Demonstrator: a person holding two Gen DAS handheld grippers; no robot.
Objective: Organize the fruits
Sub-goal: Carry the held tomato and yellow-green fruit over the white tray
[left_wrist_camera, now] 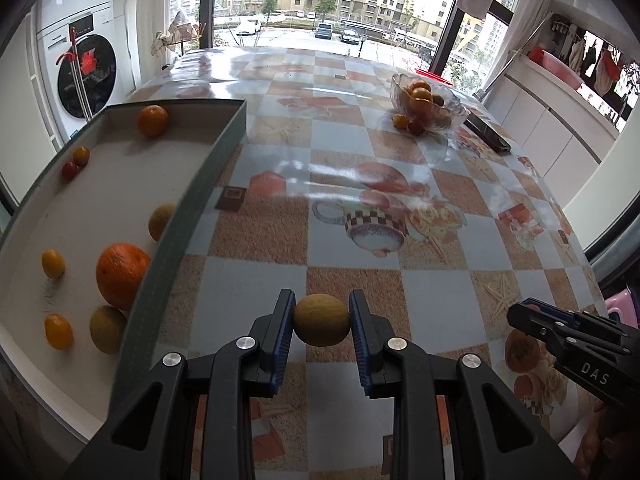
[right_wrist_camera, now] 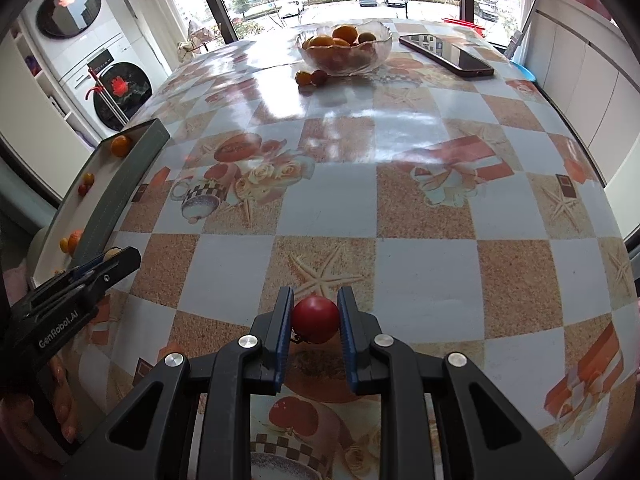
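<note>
Fruit is held in both claws above the checkered surface (left_wrist_camera: 440, 288). The left claw (left_wrist_camera: 322, 326) is clenched on a yellow-green round fruit (left_wrist_camera: 322, 325), its blue pads pressing both sides. The right claw (right_wrist_camera: 315, 320) is clenched on a small red tomato (right_wrist_camera: 315, 319).

Only the left wrist view shows well the inside of the grey-walled tray (left_wrist_camera: 188, 216) at the left: a big orange (left_wrist_camera: 122, 274) against the near wall, two dull yellow fruits, three small yellow ones, a red and an orange cherry tomato together, and another orange (left_wrist_camera: 152, 120) at the far end. In the right wrist view the tray (right_wrist_camera: 116, 196) is seen mostly from the side, so little of its content appears.

Farther away, the glass bowl (right_wrist_camera: 344, 50) with oranges stands near the window, with two small tomatoes (right_wrist_camera: 311, 77) just beside it on the surface. The dark phone (right_wrist_camera: 446, 55) lies right of the bowl.

Writing: the right claw's body reads "DAS" in the left view; the left claw's body reads "GenRobot.AI" in the right view.
</note>
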